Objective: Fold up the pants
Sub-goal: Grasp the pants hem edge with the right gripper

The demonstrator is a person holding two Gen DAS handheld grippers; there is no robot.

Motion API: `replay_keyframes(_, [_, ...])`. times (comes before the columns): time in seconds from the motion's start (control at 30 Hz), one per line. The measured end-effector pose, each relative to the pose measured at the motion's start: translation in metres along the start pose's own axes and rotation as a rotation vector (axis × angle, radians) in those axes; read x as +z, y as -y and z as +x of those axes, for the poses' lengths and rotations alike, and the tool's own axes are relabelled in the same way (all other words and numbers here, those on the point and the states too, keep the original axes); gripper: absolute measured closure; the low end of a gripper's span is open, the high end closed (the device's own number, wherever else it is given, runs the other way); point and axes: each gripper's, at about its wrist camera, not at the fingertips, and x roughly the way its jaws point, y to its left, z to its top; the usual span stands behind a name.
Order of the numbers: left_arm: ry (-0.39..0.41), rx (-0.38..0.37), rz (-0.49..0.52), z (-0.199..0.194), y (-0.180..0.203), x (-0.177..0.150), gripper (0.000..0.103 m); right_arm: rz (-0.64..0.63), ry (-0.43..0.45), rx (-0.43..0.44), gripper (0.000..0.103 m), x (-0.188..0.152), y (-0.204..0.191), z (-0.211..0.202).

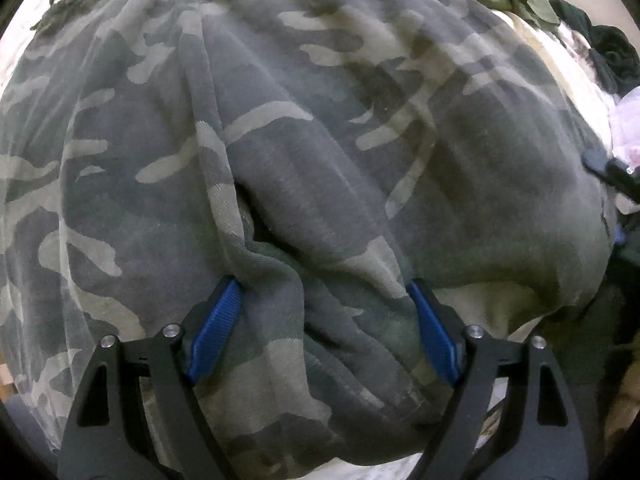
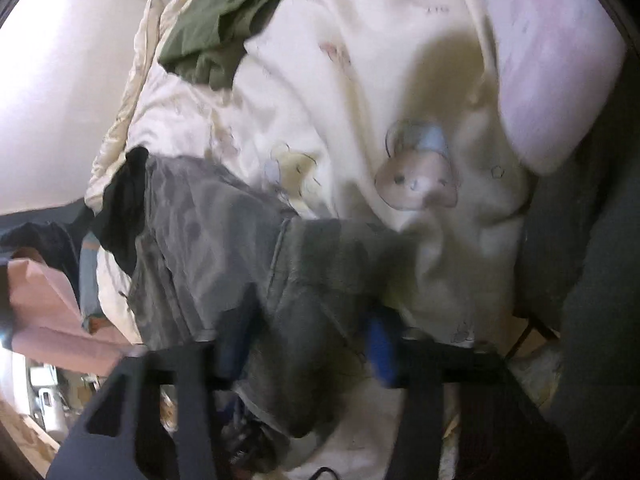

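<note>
The left tool [image 1: 324,316] stands wide over the camouflage pants [image 1: 304,152], a fold of the cloth bunched between its blue pads [image 1: 218,320]. The right tool [image 2: 308,344] has a pant leg between its fingers; too blurry to tell if it pinches. The pants lie on a cream blanket [image 2: 360,100]. Green clothes [image 2: 216,28] sit farther back.

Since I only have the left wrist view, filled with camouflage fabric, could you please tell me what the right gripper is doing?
Observer: The right gripper has the camouflage pants between its pads; blur hides whether they pinch.
Operator: What lies beneath the pants there?
Observer: A cream blanket printed with a cartoon animal.
Operator: Anything at the pants' far end?
Observer: A black garment lies against it.
</note>
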Motion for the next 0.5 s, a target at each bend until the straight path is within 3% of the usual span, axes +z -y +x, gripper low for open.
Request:
replay_keyframes(0.03, [0.002,0.001,0.003,0.000,-0.001,-0.001,0.021,-0.052,0.041,-0.011,0.075,-0.001,-0.009,-0.009])
replay_keyframes(0.1, [0.006,0.008,0.012,0.001,0.001,-0.002,0.021,-0.132,0.090,-0.024,0.081,-0.002,-0.025,-0.024])
replay_keyframes(0.13, [0.006,0.008,0.013,0.001,0.002,-0.003,0.020,-0.156,0.104,-0.011,0.090,-0.001,-0.031,-0.032])
replay_keyframes(0.2, [0.002,-0.003,0.015,0.001,-0.001,-0.004,0.018,-0.212,0.127,0.010,0.091,-0.001,-0.039,-0.040])
replay_keyframes(0.33, [0.003,0.009,0.023,0.004,0.001,-0.002,0.017,-0.209,0.157,-0.089,0.091,0.002,-0.021,-0.031])
replay_keyframes(0.5, [0.028,0.009,0.000,-0.004,0.004,-0.006,0.017,-0.303,0.190,-0.019,0.091,-0.002,-0.038,-0.032])
